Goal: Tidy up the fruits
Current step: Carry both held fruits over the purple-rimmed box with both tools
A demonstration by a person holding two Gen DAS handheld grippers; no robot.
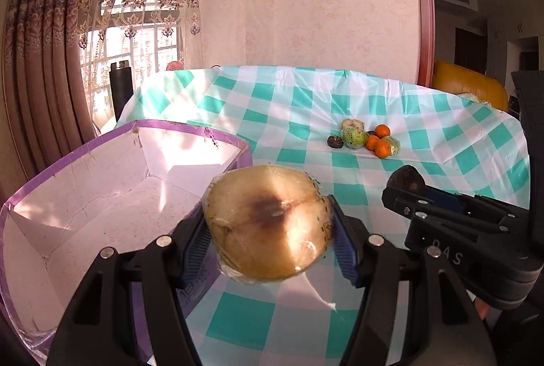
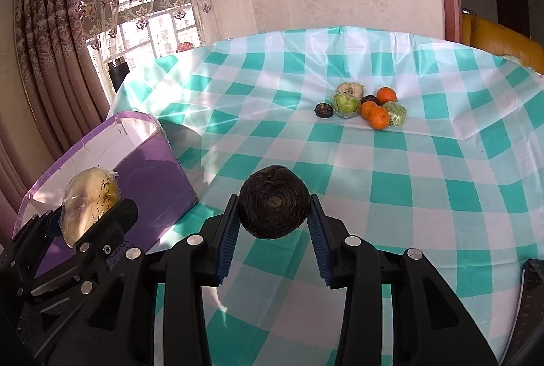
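Observation:
My left gripper [image 1: 272, 230] is shut on a plastic-wrapped yellow-brown fruit half [image 1: 268, 223], held above the table beside the purple box [image 1: 102, 196]. That fruit half [image 2: 90, 206] and the left gripper [image 2: 91, 220] also show at the left of the right wrist view. My right gripper [image 2: 272, 213] is shut on a dark brown round fruit [image 2: 273, 201], lifted over the checked cloth. In the left wrist view the right gripper [image 1: 408, 192] holds the dark fruit [image 1: 408, 179] at the right. A pile of fruits [image 2: 363, 106], with oranges, green wrapped pieces and dark ones, lies farther back on the table.
The purple box [image 2: 149, 169] is open, with a white inside that looks bare. A teal and white checked cloth [image 2: 408, 179] covers the table. A dark bottle [image 1: 120, 84] stands behind the table's far left edge by the curtained window. An orange sofa [image 2: 499, 39] is at the right.

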